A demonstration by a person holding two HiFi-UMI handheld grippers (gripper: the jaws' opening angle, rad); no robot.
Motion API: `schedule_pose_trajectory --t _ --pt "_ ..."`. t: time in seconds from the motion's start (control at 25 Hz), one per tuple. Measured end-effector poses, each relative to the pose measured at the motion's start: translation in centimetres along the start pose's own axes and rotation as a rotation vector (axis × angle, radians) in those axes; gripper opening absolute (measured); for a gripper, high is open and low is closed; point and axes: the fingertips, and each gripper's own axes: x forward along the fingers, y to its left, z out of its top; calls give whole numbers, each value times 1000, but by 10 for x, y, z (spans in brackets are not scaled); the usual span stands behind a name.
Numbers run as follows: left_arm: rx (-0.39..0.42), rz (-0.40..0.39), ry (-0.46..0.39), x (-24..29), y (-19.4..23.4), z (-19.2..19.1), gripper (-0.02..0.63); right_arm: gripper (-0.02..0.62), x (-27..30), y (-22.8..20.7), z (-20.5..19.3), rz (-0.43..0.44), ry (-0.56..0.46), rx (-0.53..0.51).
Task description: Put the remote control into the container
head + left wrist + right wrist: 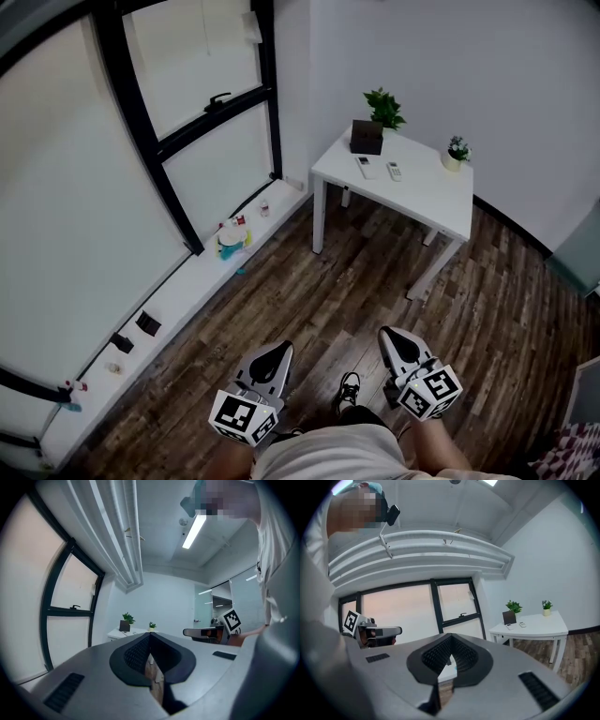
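Two white remote controls (364, 167) (395, 171) lie on a white table (422, 192) in the far corner. A dark box-like container (367, 137) stands behind them, beside a green plant (384, 108). My left gripper (278, 349) and right gripper (392, 334) hover low over the wooden floor, far from the table. Both are shut and hold nothing. The right gripper view shows its own shut tips (450, 639) with the table (534, 629), container (509, 617) and remotes (520, 625) in the distance. In the left gripper view the tips (150, 637) meet and the container (124, 626) is tiny.
A second small potted plant (457, 153) sits at the table's right end. A black-framed window (150, 122) fills the left wall, with small items (232, 239) on the white sill below. The person's shoe (348, 389) stands on the floor between the grippers.
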Motion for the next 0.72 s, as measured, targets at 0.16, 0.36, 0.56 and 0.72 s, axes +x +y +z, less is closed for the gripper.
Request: schedule_pose_trajectory --t 0.16,0.36,0.56,0.72 --pt "-2 9 -3 51 10 13 9 11 28 -40 20 28 -16 2" --pt "10 16 6 129 10 23 9 11 50 -112 43 63 -16 8" --pt "2 32 8 195 12 26 9 11 72 -168 56 101 -13 2" --pt "4 37 6 240 15 30 9 11 86 -210 64 93 -18 7"
